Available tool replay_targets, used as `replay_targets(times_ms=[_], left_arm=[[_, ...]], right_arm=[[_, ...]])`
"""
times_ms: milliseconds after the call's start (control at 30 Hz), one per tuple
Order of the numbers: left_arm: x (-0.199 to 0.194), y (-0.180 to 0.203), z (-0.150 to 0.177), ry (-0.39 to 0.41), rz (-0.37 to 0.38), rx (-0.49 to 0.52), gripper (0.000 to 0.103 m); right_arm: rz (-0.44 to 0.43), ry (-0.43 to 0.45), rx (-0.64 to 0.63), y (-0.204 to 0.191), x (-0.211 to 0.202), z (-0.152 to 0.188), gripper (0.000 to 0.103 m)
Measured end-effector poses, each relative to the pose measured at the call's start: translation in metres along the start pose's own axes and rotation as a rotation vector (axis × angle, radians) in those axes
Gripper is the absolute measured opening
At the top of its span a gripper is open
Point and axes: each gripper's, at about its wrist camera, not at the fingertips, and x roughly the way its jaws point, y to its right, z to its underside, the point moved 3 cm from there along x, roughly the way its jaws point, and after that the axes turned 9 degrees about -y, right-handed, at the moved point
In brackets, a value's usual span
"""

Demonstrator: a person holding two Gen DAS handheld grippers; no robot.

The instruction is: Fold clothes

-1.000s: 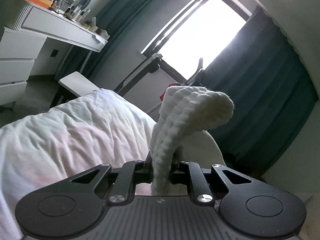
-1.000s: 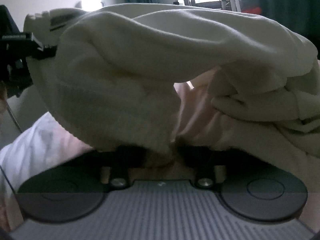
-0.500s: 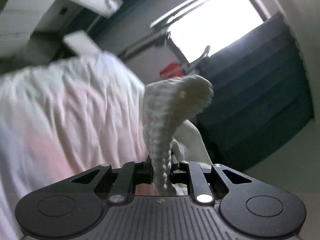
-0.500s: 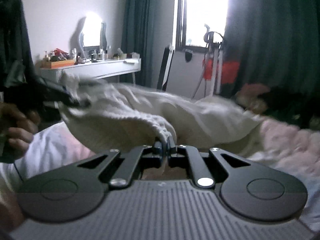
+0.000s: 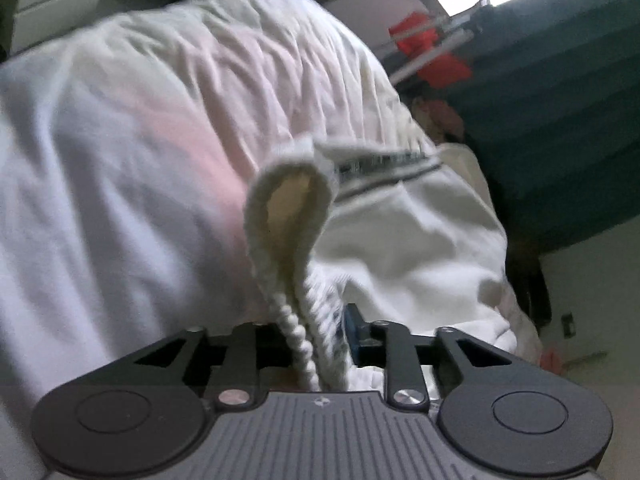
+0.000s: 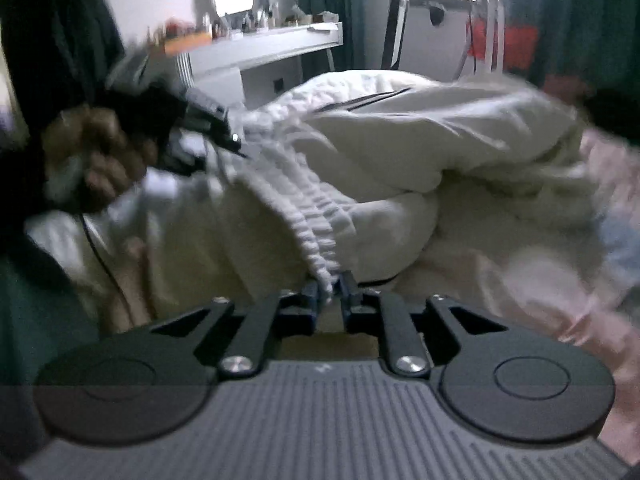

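Note:
A white garment (image 5: 400, 232) with an elastic ribbed waistband and thin dark stripes lies bunched across the bed (image 5: 120, 140). My left gripper (image 5: 314, 336) is shut on a loop of the waistband, which stands up in front of the fingers. In the right wrist view the garment (image 6: 420, 132) stretches from my right gripper (image 6: 331, 292), shut on the gathered waistband, to the left gripper (image 6: 224, 132) held in a person's hand (image 6: 88, 152). The waistband runs slack between the two grippers.
The bed's white and pink cover (image 6: 560, 280) is rumpled. A white dressing table (image 6: 260, 48) with small items stands behind the bed. A drying rack with red cloth (image 5: 432, 56) and dark curtains (image 5: 560, 140) are by the window.
Both grippers have come down towards the bed with the garment. It hung raised a second ago and now rests spread on the cover. Both views are blurred by motion.

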Motion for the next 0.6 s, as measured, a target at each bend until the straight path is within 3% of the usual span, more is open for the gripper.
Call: replay_targets(times_ms=[33, 67, 100, 167, 200, 300, 433, 567, 600], left_arm=[[-0.005, -0.002, 0.000, 0.009, 0.008, -0.010, 0.040], [-0.007, -0.003, 0.000, 0.016, 0.010, -0.025, 0.041], [-0.008, -0.004, -0.001, 0.023, 0.011, -0.042, 0.042], [-0.011, -0.007, -0.002, 0.037, 0.012, -0.074, 0.043], [-0.012, -0.008, -0.003, 0.044, 0.013, -0.090, 0.044], [-0.016, -0.013, -0.005, 0.071, 0.010, -0.138, 0.044], [-0.019, -0.024, -0.012, 0.100, 0.022, -0.184, 0.044], [0.001, -0.024, -0.019, 0.049, -0.008, -0.149, 0.044], [0.005, -0.022, -0.020, 0.042, -0.020, -0.129, 0.044]], right_arm=[[-0.074, 0.002, 0.061, 0.010, -0.002, -0.001, 0.022], [-0.160, 0.009, 0.138, 0.019, -0.006, 0.001, 0.032], [-0.244, 0.016, 0.216, 0.028, -0.009, 0.002, 0.050], [-0.354, 0.056, 0.383, 0.050, -0.013, 0.005, 0.073], [-0.392, 0.082, 0.461, 0.061, -0.016, 0.006, 0.077], [-0.413, 0.120, 0.614, 0.084, -0.014, 0.011, 0.077], [-0.420, 0.039, 0.781, 0.103, 0.024, 0.021, 0.076], [-0.396, -0.031, 0.886, 0.109, 0.065, 0.033, 0.076], [-0.412, -0.014, 0.882, 0.107, 0.067, 0.029, 0.076]])
